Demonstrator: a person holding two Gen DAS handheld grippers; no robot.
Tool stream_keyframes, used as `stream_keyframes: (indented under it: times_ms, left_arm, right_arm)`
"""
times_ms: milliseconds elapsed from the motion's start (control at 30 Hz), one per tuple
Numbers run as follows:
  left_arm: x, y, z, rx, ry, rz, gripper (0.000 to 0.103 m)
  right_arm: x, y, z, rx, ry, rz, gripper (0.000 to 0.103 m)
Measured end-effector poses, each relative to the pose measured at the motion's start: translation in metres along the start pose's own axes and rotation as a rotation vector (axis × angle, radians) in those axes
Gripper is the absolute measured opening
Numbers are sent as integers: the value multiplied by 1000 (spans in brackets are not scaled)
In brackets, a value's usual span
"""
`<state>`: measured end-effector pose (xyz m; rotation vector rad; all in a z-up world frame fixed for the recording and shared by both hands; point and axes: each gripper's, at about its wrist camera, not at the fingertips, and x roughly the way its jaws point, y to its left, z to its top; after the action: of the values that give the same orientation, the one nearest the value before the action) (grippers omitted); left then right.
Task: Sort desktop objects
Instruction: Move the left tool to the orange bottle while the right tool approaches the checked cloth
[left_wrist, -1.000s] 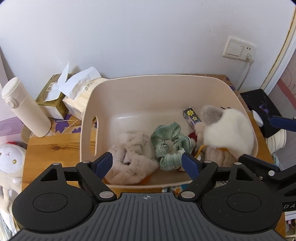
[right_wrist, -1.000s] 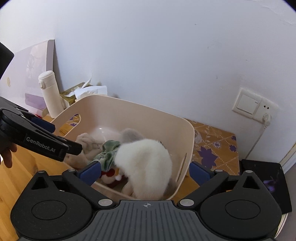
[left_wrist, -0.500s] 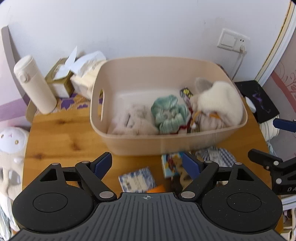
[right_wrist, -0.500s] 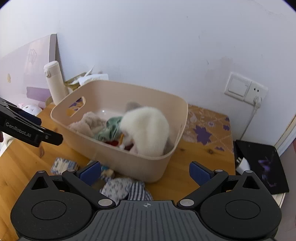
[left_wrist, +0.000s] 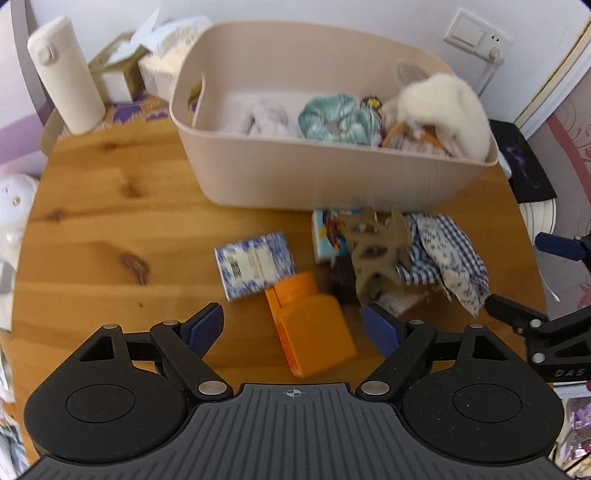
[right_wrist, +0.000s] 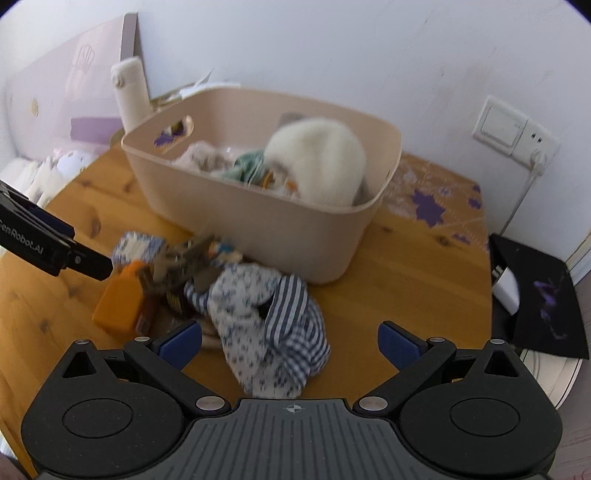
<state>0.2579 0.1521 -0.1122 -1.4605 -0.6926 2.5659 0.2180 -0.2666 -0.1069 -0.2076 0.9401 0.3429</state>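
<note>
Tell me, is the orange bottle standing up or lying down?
Lying down: the orange bottle rests on its side on the wooden table, cap toward the bin.

White flask (left_wrist: 65, 75) upright by tissue boxes (left_wrist: 122, 70) — wall socket (right_wrist: 514, 130) behind.

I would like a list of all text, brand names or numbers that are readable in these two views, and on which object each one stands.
"enRobot.AI": on the left gripper arm, right wrist view; the first letter is cut off by the frame edge.
"DAS": on the right gripper body, left wrist view; the rest is cut off.
Blue-and-white packet: barcode label, too blurred to read.
Colourful packet: printing too blurred to read.
Orange bottle: no readable text.
</note>
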Motion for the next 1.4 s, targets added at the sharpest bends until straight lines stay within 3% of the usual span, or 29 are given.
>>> stream_keyframes:
  times_ms: [333,600,1000,1200,1233,1400]
  left_arm:
    - [26,-8,-8,-87,46,30,84]
    - [44,-9,-6,-231,15,87,84]
    - [67,-3,-7,-323,27,140,84]
    - [72,3,-9,-388,14,132,84]
    - [73,3,-9,-441,-8,147,84]
    - [77,6,-8,-482,-20,139,79]
  right_arm:
    - [38,5,-11,-65,91,12,103]
    - [57,-2,-6,-99,99,17,103]
    - [70,-18,-1,-106,73,57,103]
    - [74,-20,2,-99,68,93,94]
    - [76,-19,3,-99,67,97,91]
    - [74,-19,2,-100,56,128,74]
